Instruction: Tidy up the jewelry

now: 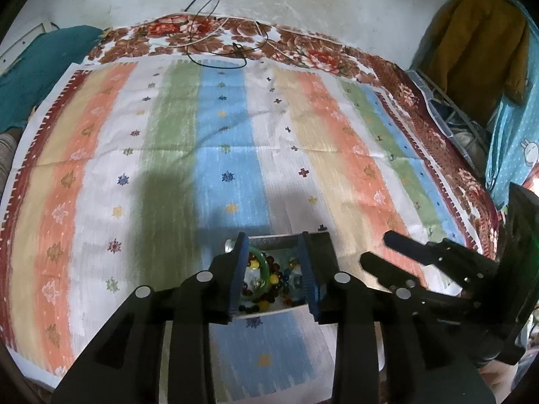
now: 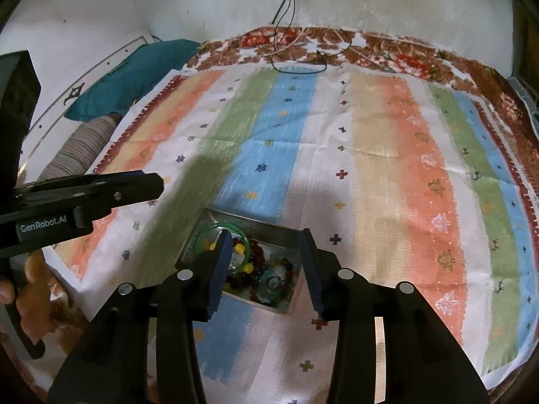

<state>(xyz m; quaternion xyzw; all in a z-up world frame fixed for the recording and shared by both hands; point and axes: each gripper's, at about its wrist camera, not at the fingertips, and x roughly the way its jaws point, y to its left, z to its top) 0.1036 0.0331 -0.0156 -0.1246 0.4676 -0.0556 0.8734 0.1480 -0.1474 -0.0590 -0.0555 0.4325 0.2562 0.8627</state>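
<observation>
So both tools are hovering over a metal tray full of jewelry, sitting on a striped cloth spread over a bed. The left tool has its fingers apart with nothing in them, and the tray sits right between and below its tips. Same deal with the right tool: spread wide, holding nothing, tray just under and ahead of the fingertips. A green bangle leans at the tray's far-left corner, partly behind the right tool's left finger, and a heap of mixed colored beads fills the rest. Black cables trail along the far wall.
</observation>
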